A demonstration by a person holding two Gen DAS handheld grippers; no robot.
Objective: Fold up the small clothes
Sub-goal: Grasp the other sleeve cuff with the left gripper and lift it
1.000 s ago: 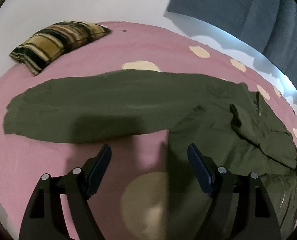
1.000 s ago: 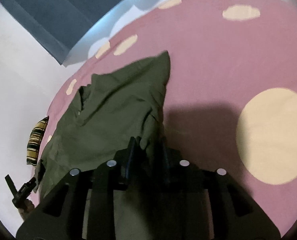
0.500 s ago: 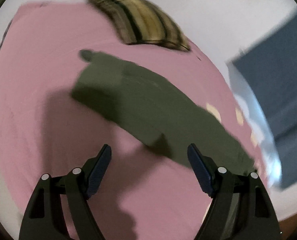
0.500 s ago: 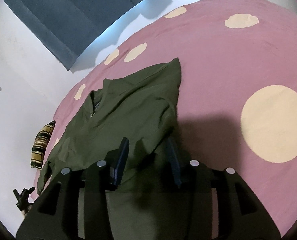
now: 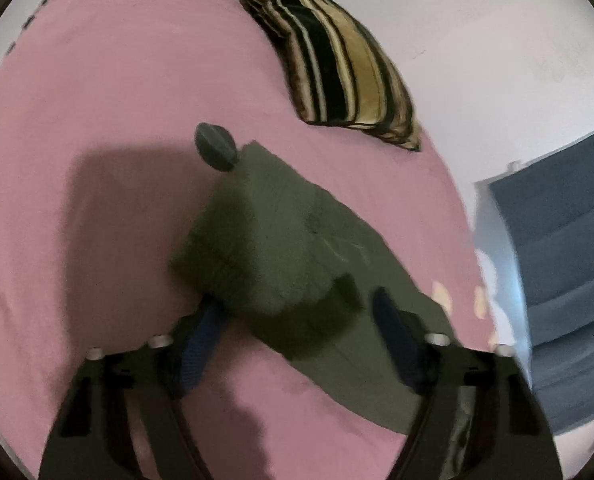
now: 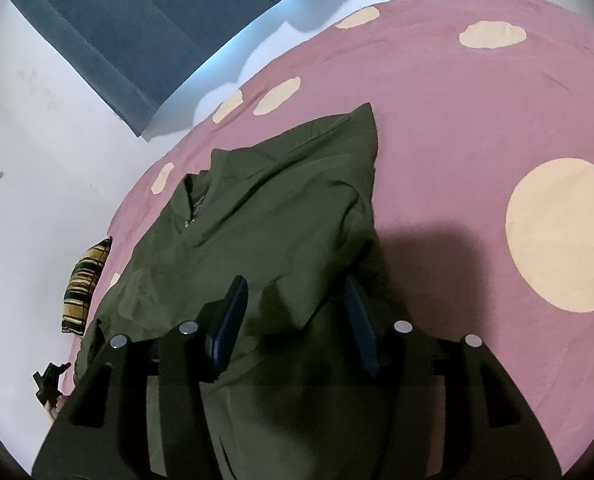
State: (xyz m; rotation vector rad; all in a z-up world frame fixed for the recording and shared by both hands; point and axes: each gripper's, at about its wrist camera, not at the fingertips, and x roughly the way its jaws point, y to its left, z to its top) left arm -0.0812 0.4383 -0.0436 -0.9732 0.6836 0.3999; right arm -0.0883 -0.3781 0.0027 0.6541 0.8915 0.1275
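Two grippers work on one dark green shirt (image 6: 265, 216), which lies spread on a pink bedsheet (image 6: 477, 112) with cream dots.

Left gripper (image 5: 293, 340): its jaws are about half wide and closing. The end of a sleeve (image 5: 265, 240) lies between the blue pads (image 5: 197, 356), but the pads do not press on the cloth yet, so nothing is held. The picture is a little blurred here, and I cannot tell if the left pad touches the edge of the sleeve. Just beyond the sleeve end a small grey round thing (image 5: 215, 152) lies on the sheet; what it is I cannot say. Farther from the sleeve, near the wall, a striped cushion (image 5: 337, 64) rests.

Right gripper (image 6: 293, 320): its jaws are about half wide and opening. The folded side of the shirt lies between and under the pads, loose, not pinched. It looks as if this gripper lets go of cloth that is already laid over the body of the shirt. Beyond the shirt, by the wall, hangs a blue curtain (image 6: 149, 28).

The step in hand, as I judge it, is folding the sleeves inward: one side looks done, and the long sleeve on the other side is next. The next move calls for a firm pinch on the sleeve end, then a lift and a carry across toward the body of the shirt, keeping the cloth flat and not dragging the rest of the shirt out of place.
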